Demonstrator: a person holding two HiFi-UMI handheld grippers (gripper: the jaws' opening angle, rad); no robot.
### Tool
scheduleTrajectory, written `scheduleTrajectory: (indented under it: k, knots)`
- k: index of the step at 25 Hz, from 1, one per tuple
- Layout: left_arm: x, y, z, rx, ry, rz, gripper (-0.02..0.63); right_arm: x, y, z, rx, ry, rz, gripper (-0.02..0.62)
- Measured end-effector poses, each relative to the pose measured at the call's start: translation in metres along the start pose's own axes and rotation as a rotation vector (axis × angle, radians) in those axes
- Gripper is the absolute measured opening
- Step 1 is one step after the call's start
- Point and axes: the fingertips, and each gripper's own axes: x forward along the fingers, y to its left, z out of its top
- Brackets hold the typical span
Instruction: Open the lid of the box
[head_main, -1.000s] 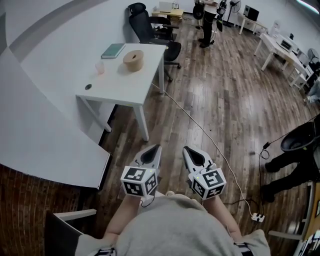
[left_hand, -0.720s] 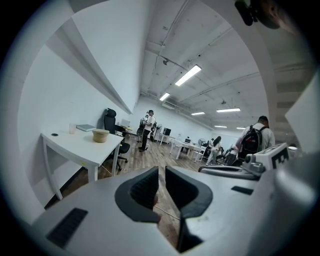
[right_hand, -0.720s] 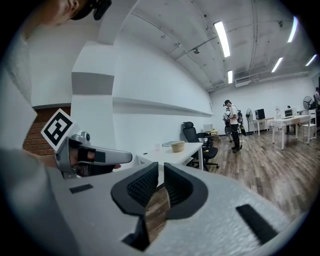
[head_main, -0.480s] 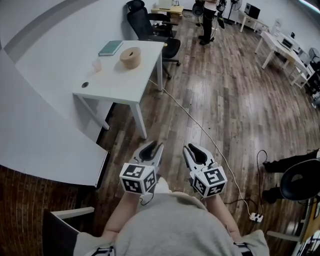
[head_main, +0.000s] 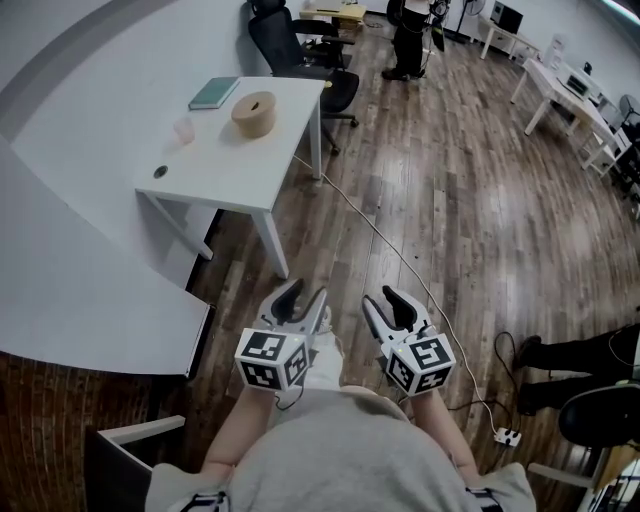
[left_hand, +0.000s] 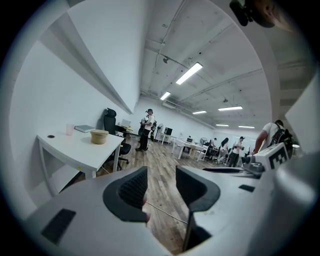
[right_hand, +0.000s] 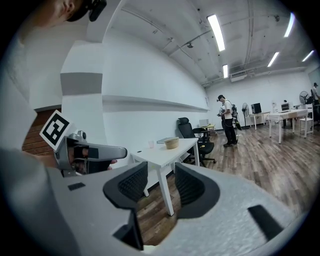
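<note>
Air is all that sits between my jaws: on the left gripper (left_hand: 161, 187) and on the right gripper (right_hand: 161, 187) the ribbed pads stand apart, having just been opening, and neither pair presses on anything. In the head view both grippers are held close to my body, side by side and pointing ahead over the wooden floor (head_main: 440, 190), with a cable (head_main: 380, 235) trailing across the boards at one o'clock of them. The round tan box (head_main: 253, 113) is well apart from both, at about eleven o'clock, standing on the far half of the white table (head_main: 215, 170) with its lid (head_main: 254, 101) on. A teal book (head_main: 213, 92) lies at ten o'clock of the box, a clear cup (head_main: 183, 130) at eight o'clock, and an office chair (head_main: 285, 35) stands beyond the table at one o'clock of it. I judge the box light and stiff, perhaps wood or pressed fibre, so it may skate on the smooth tabletop if I pull at it one-sided. The lid looks shallow and smooth, with a dark slot or hole in its top whose shape I cannot make out. My best hold is probably one pair of jaws across the lid's rim, with the other pair clasping the lower wall to steady the body.
</note>
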Motion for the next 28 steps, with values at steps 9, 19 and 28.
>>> scheduleTrajectory:
  k: [9, 19, 28]
  knots:
    - [0.071, 0.039, 0.021, -0.003, 0.009, 0.003, 0.206, 0.064, -0.049, 0.018, 0.02, 0.006, -0.004, 0.222]
    - [0.169, 0.11, 0.069, 0.004, 0.016, 0.002, 0.212, 0.176, -0.102, 0.061, -0.001, 0.034, -0.002, 0.245]
    - [0.239, 0.173, 0.111, 0.004, 0.017, 0.022, 0.212, 0.269, -0.134, 0.1, -0.018, 0.031, 0.028, 0.245]
